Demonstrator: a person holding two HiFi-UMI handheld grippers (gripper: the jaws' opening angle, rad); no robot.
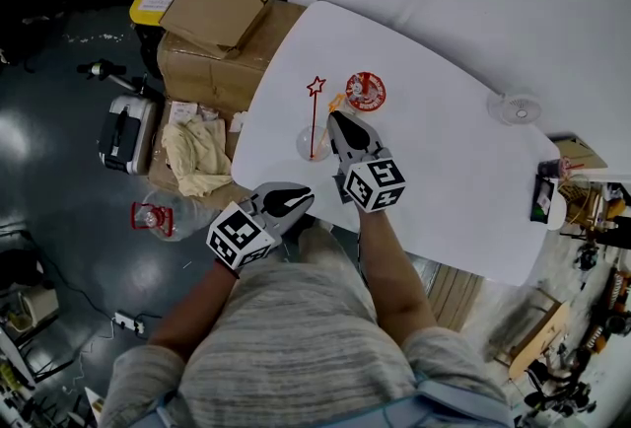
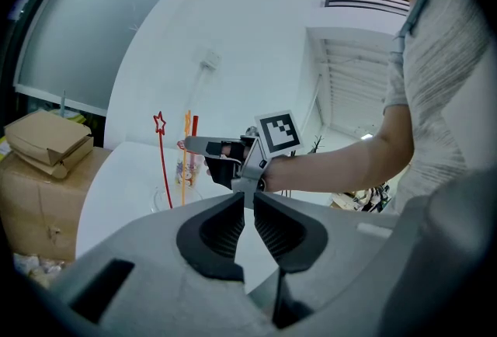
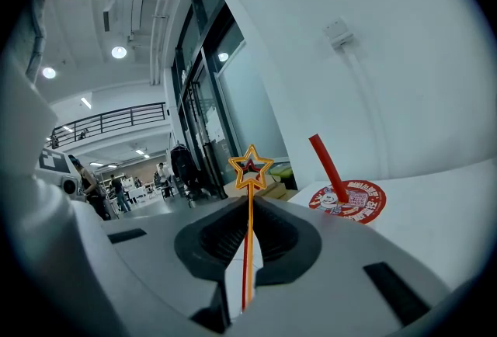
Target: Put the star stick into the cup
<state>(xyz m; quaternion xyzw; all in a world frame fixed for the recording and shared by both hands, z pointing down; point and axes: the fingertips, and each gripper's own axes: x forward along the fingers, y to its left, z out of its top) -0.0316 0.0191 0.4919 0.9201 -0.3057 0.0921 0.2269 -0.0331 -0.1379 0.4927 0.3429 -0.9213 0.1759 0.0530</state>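
Orange and thin, the star stick [image 3: 250, 168] is standing upright between the ribbed dark pads of the right gripper [image 1: 333, 117], whose 2 jaws are pressing together on its shaft below the hollow 5-point star. The bare right forearm [image 1: 394, 258] is reaching forward over the white table [image 1: 444, 170], holding the stick just beside the clear glass cup [image 1: 308, 145]. Whether the stick is over the cup's mouth cannot be told. The left gripper [image 1: 304, 196] is hovering at the near table edge with its forearm angled inward. Its jaws are drawn together to a narrow slit with nothing in it. 1 red star stick [image 1: 315, 110] is already leaning inside the cup. The left gripper view is giving the side profile that the head view lacks: the red stick, the orange stick and a red straw [image 2: 194, 126] are standing close together above the cup. The right gripper view alone is showing the straw rising tilted from a round red printed lid [image 3: 348, 199] on the table. Cardboard boxes [image 1: 222, 27] are lying on the dark floor at the table's left.
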